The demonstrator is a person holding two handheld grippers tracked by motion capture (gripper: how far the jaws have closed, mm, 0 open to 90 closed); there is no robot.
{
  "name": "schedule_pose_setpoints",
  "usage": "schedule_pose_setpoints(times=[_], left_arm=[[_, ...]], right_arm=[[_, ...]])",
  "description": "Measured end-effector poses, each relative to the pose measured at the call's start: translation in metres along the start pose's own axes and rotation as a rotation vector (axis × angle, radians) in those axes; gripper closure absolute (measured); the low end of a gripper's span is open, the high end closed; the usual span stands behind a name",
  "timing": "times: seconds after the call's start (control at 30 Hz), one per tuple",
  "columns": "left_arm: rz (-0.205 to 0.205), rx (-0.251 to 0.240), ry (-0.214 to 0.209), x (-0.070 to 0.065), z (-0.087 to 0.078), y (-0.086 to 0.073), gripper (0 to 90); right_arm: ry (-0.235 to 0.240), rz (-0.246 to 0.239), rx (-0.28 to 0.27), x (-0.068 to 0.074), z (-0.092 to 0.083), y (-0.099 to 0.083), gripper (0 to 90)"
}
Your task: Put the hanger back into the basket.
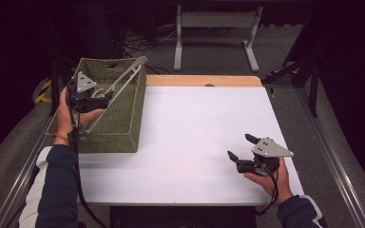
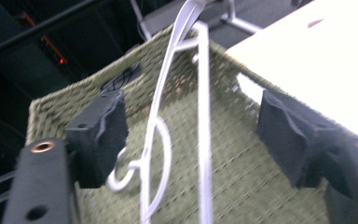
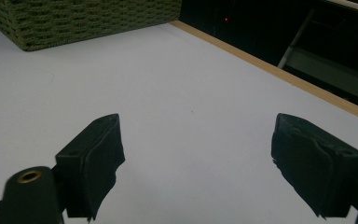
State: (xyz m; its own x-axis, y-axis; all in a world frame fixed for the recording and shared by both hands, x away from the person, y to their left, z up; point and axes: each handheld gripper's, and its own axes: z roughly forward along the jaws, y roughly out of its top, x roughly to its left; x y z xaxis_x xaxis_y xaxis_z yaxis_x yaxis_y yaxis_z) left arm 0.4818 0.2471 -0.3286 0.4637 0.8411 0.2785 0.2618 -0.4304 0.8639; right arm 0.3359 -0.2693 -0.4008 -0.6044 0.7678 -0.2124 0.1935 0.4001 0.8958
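Now: woven green basket (image 1: 119, 128) at table's (image 1: 195, 142) left edge; white wire hanger (image 1: 119, 88) propped inside, light, stiff, slippery, best pinched near hook; left gripper (image 2: 191, 135) wide, clear of it; right gripper (image 1: 240, 147) spread, empty.

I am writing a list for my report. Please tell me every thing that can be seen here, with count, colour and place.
hanger: 1, white, leaning in the basket, one end over its far rim
basket: 1, green woven, table's left edge
table: 1, white top with wooden far edge, centre
frame: 1, grey, floor behind the table
left tool: 1, black, over the basket, jaws open, hanger between them, untouched
right tool: 1, black, above the table's near right, jaws open, nothing held
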Motion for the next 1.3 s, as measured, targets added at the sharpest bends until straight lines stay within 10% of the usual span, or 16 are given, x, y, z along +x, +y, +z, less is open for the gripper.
schedule_pose_setpoints(times=[0.6, 1.3], left_arm=[[-0.022, -0.194, -0.153, -0.051, -0.013, 0.01, 9.4], [0.116, -0.353, -0.301, -0.128, -0.05, 0.004, 7.1]], right_arm=[[0.006, -0.014, -0.001, 0.013, 0.024, 0.01, 16.4], [-0.018, -0.027, -0.026, 0.018, 0.022, 0.008, 15.0]])
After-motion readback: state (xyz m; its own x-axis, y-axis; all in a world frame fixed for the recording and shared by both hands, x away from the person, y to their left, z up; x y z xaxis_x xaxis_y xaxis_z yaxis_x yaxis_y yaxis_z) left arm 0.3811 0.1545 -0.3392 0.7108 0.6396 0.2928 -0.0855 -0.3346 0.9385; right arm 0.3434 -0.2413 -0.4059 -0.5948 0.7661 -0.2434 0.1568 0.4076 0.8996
